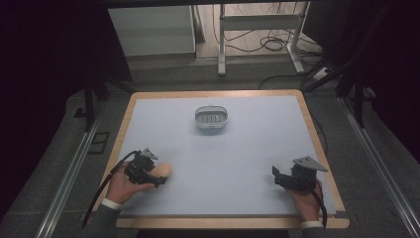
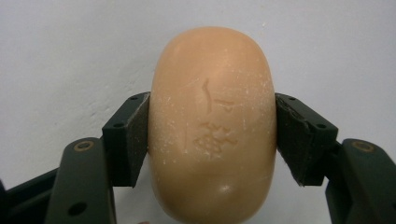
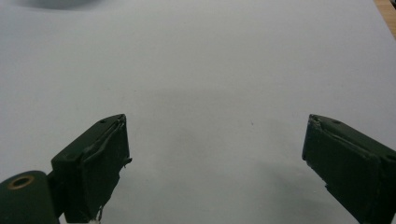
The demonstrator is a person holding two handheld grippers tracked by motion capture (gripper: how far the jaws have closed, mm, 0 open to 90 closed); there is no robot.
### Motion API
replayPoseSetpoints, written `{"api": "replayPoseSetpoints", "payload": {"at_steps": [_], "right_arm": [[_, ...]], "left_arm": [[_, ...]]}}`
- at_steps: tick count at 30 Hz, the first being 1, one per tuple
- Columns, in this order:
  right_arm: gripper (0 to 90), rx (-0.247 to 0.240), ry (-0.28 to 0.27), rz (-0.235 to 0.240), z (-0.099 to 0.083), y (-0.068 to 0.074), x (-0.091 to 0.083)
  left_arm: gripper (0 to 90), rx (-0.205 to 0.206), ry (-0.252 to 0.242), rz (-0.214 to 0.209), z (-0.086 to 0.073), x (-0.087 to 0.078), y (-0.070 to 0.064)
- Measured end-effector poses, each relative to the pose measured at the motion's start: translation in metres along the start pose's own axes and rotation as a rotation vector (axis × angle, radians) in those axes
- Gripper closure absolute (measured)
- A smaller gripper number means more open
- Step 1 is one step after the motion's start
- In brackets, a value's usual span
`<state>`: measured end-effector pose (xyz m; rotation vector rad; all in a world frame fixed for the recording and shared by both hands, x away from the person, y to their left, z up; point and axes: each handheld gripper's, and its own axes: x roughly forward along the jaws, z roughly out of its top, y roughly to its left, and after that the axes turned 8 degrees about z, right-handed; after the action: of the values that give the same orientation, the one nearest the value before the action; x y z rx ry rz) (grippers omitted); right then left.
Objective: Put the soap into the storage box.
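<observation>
Down at seven o'clock on the pale surface (image 1: 247,158), the left gripper (image 1: 157,177) has its fingers (image 2: 128,137) pressed against both flanks of a peach-coloured soap bar (image 2: 212,126) (stamped characters on its top face). At five o'clock, well apart, the right gripper (image 1: 277,176) rests with fingers (image 3: 95,165) spread wide over bare surface. A grey soap dish (image 1: 212,117) sits at twelve o'clock.

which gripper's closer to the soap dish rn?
Left, slightly. The left gripper, shut on the soap, sits near-left of the soap dish; the right gripper, open, sits near-right, a bit farther out.
</observation>
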<state>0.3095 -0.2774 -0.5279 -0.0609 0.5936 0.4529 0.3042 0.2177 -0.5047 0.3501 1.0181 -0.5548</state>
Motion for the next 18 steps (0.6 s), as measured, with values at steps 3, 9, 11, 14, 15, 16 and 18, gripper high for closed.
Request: {"api": "replayPoseSetpoints", "payload": {"at_steps": [3,9,11,14,15,16,18], "right_arm": [[7.5,0.001,-0.002,0.000,0.000,0.000,0.000],[7.5,-0.001,-0.001,0.000,0.000,0.000,0.000],[7.5,0.000,0.000,0.001,0.000,0.000,0.000],[7.5,0.000,0.001,0.002,0.000,0.000,0.000],[7.5,-0.001,0.001,0.002,0.000,0.000,0.000],[7.5,0.000,0.001,0.002,0.000,0.000,0.000],[7.5,0.000,0.001,0.002,0.000,0.000,0.000]], "left_arm": [[32.5,-0.001,-0.010,-0.002,0.004,-0.002,0.001],[32.5,0.006,-0.014,0.006,0.009,-0.003,0.000],[32.5,0.011,-0.011,0.008,0.010,-0.002,0.000],[32.5,0.014,-0.012,0.007,0.012,-0.002,-0.001],[32.5,0.015,-0.014,0.006,0.012,-0.002,-0.001],[32.5,0.015,-0.014,0.005,0.013,-0.003,-0.001],[32.5,0.016,-0.016,0.005,0.013,-0.003,-0.001]]}}
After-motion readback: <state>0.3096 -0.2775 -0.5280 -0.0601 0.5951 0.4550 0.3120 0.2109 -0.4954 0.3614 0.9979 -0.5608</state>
